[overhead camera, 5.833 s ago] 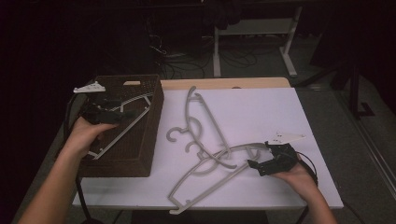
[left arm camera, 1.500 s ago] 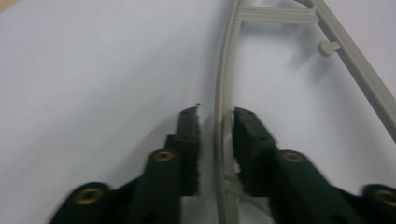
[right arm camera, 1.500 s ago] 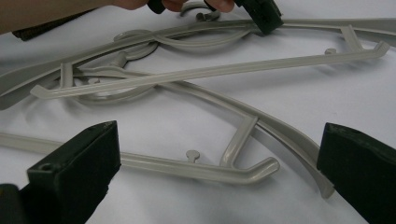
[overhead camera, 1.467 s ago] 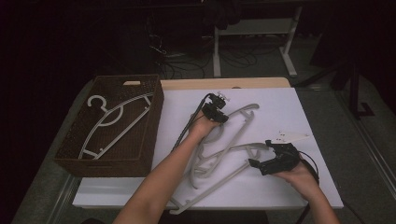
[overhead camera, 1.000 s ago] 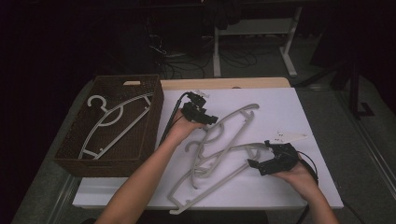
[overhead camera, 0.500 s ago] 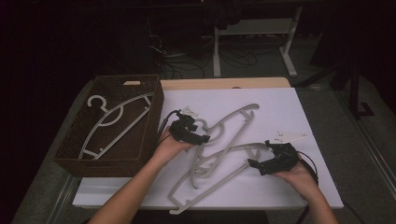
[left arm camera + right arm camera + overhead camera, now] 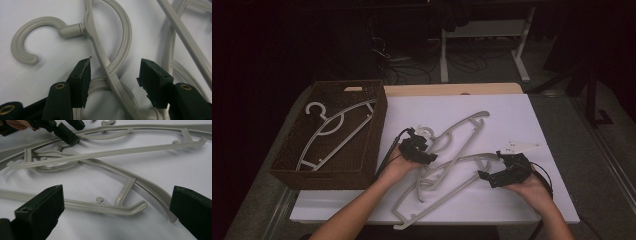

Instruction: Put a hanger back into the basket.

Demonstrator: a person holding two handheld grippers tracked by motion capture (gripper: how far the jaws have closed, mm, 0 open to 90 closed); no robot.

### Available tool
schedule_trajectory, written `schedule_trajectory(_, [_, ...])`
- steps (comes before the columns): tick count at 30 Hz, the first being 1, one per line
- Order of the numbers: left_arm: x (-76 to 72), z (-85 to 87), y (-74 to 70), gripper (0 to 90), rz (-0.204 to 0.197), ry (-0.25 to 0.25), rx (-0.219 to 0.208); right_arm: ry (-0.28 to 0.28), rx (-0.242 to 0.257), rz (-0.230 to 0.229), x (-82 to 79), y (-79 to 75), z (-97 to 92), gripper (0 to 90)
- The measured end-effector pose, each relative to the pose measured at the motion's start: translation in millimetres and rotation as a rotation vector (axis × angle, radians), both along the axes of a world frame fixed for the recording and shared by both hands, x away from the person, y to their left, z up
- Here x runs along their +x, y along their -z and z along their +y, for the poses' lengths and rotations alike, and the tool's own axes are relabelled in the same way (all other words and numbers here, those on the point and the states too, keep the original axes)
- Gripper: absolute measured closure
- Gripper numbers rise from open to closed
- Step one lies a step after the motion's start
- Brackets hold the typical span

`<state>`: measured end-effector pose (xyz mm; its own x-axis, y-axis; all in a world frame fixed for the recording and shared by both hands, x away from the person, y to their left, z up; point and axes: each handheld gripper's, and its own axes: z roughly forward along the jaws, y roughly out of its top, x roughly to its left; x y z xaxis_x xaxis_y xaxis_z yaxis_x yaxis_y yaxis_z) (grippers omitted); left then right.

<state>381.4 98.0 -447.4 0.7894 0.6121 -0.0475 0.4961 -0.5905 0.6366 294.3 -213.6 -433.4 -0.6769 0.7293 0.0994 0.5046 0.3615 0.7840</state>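
Note:
Two grey plastic hangers lie crossed on the white table point(image 7: 512, 115): an upper hanger point(image 7: 462, 127) and a lower hanger point(image 7: 447, 192). My left gripper point(image 7: 431, 158) sits low over the upper hanger's neck by its hook point(image 7: 25, 42). In the left gripper view its jaws point(image 7: 113, 72) straddle the neck, have just been closing, and their pads stand clear of the plastic. My right gripper point(image 7: 486, 176) rests open near the lower hanger's end. The right gripper view has that hanger's bar point(image 7: 100, 206) lying between the wide jaws point(image 7: 117, 195).
A brown wicker basket point(image 7: 379, 125) stands at the table's left with one grey hanger point(image 7: 334, 132) inside. A strip of bare wood point(image 7: 452, 89) runs along the table's far edge. Dark floor, cables and a desk frame lie beyond.
My left gripper came from the table's far middle toward the near left and sank onto the upper hanger's neck. That hanger shifted slightly. The right gripper stayed where it was.

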Motion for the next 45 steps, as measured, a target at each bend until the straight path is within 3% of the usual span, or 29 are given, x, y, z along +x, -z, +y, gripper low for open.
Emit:
schedule_trajectory(7, [2.3,-3.9,4.5,50.3,-0.03,-0.007,0.04,-0.001,-0.002,0.002,0.3,0.6,0.0,0.0])
schedule_trajectory(13, [2.9,-3.9,4.5,53.3,-0.035,-0.009,0.048,0.0,-0.001,0.002,0.2,0.6,0.1,0.0])
schedule_trajectory(32, [11.3,4.0,4.3,78.1,-0.013,-0.055,0.012,-0.001,-0.004,0.003,0.3,0.6,0.5,0.0])
schedule_trajectory(41, [12.4,6.2,2.9,81.0,-0.003,-0.064,-0.005,-0.003,-0.005,0.005,0.3,0.9,0.5,0.0])
schedule_trajectory(45, [10.3,8.6,-6.8,81.1,-0.018,-0.071,-0.03,-0.002,0.0,0.002,-0.1,0.5,0.0,0.0])
